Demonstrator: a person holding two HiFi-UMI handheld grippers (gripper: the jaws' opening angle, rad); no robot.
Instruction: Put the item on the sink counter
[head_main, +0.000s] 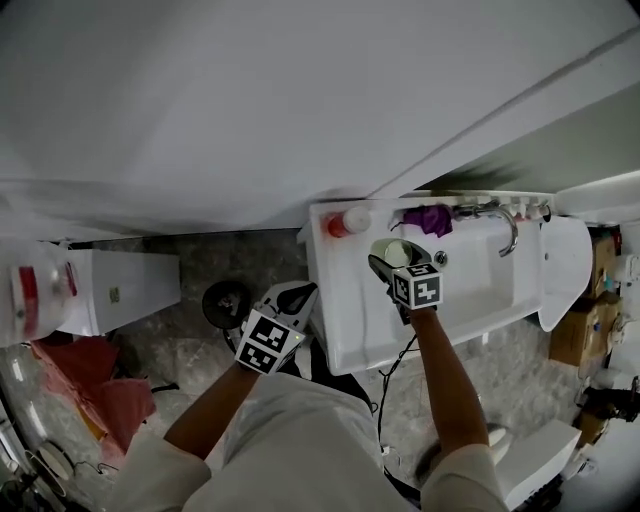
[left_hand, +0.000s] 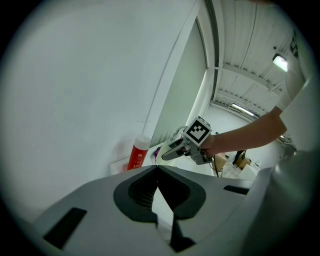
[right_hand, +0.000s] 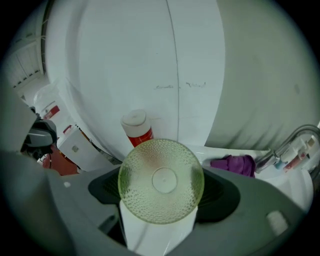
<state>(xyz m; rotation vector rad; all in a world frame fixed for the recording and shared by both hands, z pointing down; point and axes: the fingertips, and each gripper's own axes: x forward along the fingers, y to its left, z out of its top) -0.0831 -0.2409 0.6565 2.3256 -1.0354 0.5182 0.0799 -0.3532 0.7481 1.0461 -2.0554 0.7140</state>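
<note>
A green dimpled glass is gripped in the right gripper, whose jaws are closed on its sides; in the right gripper view its round base is turned toward the camera. It is held over the back left part of the sink, just in front of the narrow back ledge. Whether it already touches the white surface cannot be told. The left gripper is held off to the left of the sink, its jaws brought together with nothing between them. The step in hand is judged to be the setting-down of the glass on the ledge. A free patch is seen between the red bottle and the purple cloth, and that gap should be aimed for, so that neither is nudged. The bottle looks tall and narrow and could easily be tipped. The glass should be righted so that its base faces down, lowered slowly until it is borne by the ledge, and set well back from the basin edge, because the ledge is narrow and a smooth glass may slide into the bowl. The jaws should be opened only once the glass is resting flat, then drawn back level, clear of the tap.
</note>
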